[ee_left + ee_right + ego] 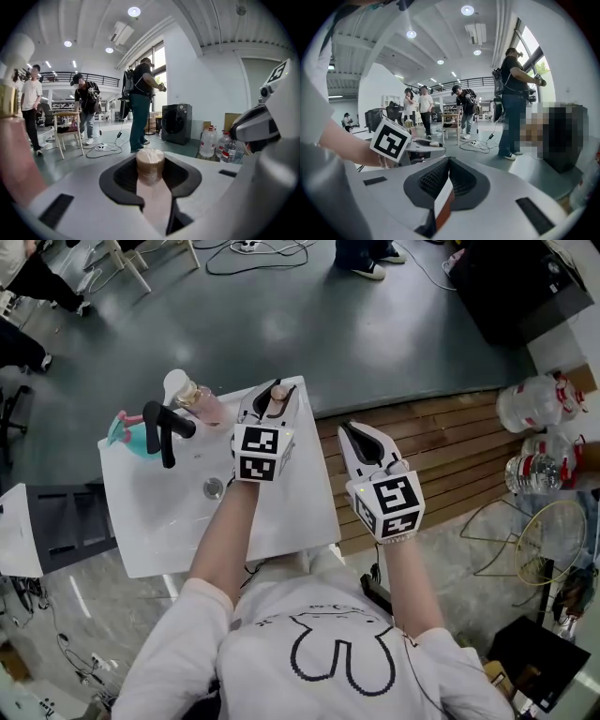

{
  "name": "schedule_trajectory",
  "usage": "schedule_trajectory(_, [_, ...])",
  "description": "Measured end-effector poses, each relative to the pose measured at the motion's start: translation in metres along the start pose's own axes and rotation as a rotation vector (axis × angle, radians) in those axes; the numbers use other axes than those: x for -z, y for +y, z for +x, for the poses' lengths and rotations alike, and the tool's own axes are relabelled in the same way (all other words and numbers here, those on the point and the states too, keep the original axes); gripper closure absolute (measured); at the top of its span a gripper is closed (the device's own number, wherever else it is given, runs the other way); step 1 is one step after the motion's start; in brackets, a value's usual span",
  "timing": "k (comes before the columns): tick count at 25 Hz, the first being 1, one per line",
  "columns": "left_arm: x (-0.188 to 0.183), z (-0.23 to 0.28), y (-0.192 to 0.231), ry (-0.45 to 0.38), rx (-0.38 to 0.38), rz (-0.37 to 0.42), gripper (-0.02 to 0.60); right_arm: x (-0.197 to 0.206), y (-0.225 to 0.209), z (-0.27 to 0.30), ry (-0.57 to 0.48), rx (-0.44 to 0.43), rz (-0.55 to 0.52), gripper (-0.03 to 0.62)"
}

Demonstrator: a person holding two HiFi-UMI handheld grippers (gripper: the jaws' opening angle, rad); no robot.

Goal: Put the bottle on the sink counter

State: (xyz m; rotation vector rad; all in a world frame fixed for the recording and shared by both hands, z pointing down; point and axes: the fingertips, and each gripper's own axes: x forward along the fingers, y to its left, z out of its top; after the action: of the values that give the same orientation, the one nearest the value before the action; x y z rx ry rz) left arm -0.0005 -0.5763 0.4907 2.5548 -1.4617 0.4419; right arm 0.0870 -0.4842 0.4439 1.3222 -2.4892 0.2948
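Note:
My left gripper [270,397] is shut on a small pinkish bottle [278,390] with a tan cap, held over the back right corner of the white sink counter [300,512]. In the left gripper view the bottle [150,165] stands upright between the jaws of the left gripper [151,183], its cap rising above them. Whether its base touches the counter is hidden. My right gripper [357,434] hangs to the right of the sink over the wooden floor, shut and empty. The right gripper [448,165] shows its pads pressed together.
A black faucet [165,429] stands at the sink's back left, with a pink pump bottle [201,401] and a teal item [126,432] beside it. The pump bottle [11,140] looms at the left gripper view's left edge. Water jugs [534,404] sit at far right. People stand beyond.

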Motion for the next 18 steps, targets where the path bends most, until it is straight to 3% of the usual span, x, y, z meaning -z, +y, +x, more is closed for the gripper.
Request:
schedule_trajectory(9, [0.028,0.026,0.005,0.066,0.018,-0.017,0.454,0.010,-0.008,0.009,0.033,0.021,0.007,0.566])
schedule_trajectory(18, [0.032,0.030,0.004,0.062,0.029,-0.008,0.453,0.013,-0.006,0.012,0.040,0.019,0.011,0.566])
